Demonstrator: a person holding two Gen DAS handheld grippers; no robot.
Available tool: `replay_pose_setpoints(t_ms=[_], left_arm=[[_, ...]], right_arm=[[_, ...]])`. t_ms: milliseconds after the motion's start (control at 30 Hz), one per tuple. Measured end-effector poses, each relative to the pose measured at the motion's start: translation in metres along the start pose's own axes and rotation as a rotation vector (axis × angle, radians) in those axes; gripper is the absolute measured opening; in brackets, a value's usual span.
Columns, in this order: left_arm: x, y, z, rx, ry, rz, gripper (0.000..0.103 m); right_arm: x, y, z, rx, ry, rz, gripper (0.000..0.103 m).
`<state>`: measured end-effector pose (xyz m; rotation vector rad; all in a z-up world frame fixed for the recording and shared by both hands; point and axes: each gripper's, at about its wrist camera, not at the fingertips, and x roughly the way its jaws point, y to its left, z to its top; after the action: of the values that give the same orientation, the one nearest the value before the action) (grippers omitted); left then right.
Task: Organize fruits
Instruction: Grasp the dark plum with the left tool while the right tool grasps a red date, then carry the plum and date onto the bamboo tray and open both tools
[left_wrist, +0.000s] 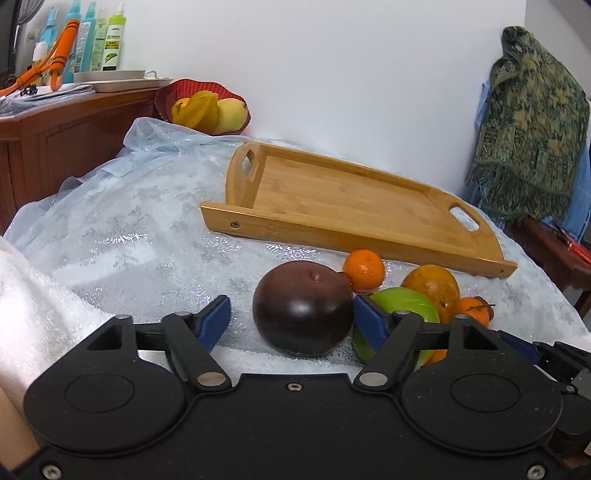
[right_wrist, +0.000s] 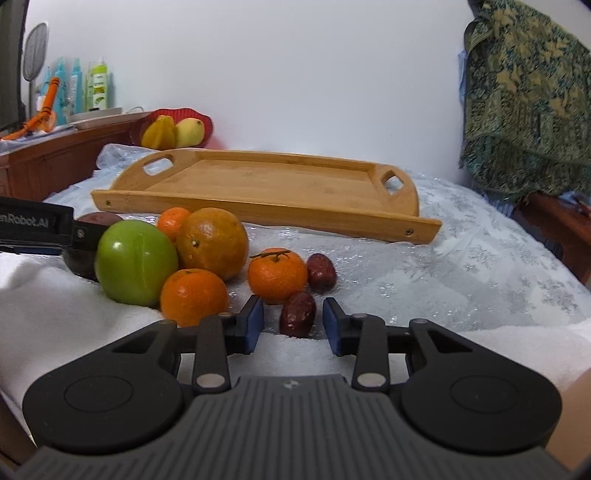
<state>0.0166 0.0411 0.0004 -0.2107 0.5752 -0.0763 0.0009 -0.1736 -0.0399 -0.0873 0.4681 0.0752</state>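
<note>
Left gripper (left_wrist: 291, 319) is low over the white towel (left_wrist: 40, 306), jaws spread wide around the dark purple fruit (left_wrist: 303, 308). The left pad stands clear of it; the right pad sits right at its side, though contact cannot be told. Nothing is clamped. The dark purple fruit rests at the towel's far edge, and it is the landmark here.

Just right of it and tucked behind the gripper's right finger sits the green apple (left_wrist: 404, 301). Beyond the apple is the large orange (left_wrist: 432, 290), and behind the purple fruit's right shoulder sits a small tangerine (left_wrist: 364, 269).

Over to the right gripper (right_wrist: 293, 323): jaws parted, released, with a dark red jujube (right_wrist: 297, 314) lying between the blue pads, clear of both. Just beyond that is a stemmed tangerine (right_wrist: 277, 275) with a second jujube (right_wrist: 321, 272) touching its right side. Left of them, another tangerine (right_wrist: 194, 297) leans against the apple and the large orange. From this side the purple fruit is mostly hidden behind the apple and the left gripper.

Farther back from the purple fruit, the wooden tray (left_wrist: 369, 225) lies on the shiny patterned cloth (left_wrist: 129, 229) covering the surface. Past it, near the wall, a red bowl (left_wrist: 166, 98) holds yellow fruit.
</note>
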Motion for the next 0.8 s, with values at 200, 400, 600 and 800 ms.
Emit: replay_pose_setpoints(t_ms=[200,400,600,800], left_arm=[[0.008,0.009,0.001,-0.062,0.011,-0.034,0.076],[0.014,0.008,0.003,-0.084,0.017,-0.059,0.071],[0.016,0.008,0.006,-0.108,0.025,-0.081,0.059],[0.011,0.000,0.007,-0.069,0.020,-0.043,0.058]], right_arm=[[-0.002,0.000,-0.001,0.015,-0.004,0.005,0.038],[-0.002,0.000,-0.002,0.016,0.001,0.012,0.035],[-0.003,-0.003,-0.001,0.034,0.001,0.019,0.028],[-0.006,-0.004,0.000,0.043,-0.016,0.020,0.022]])
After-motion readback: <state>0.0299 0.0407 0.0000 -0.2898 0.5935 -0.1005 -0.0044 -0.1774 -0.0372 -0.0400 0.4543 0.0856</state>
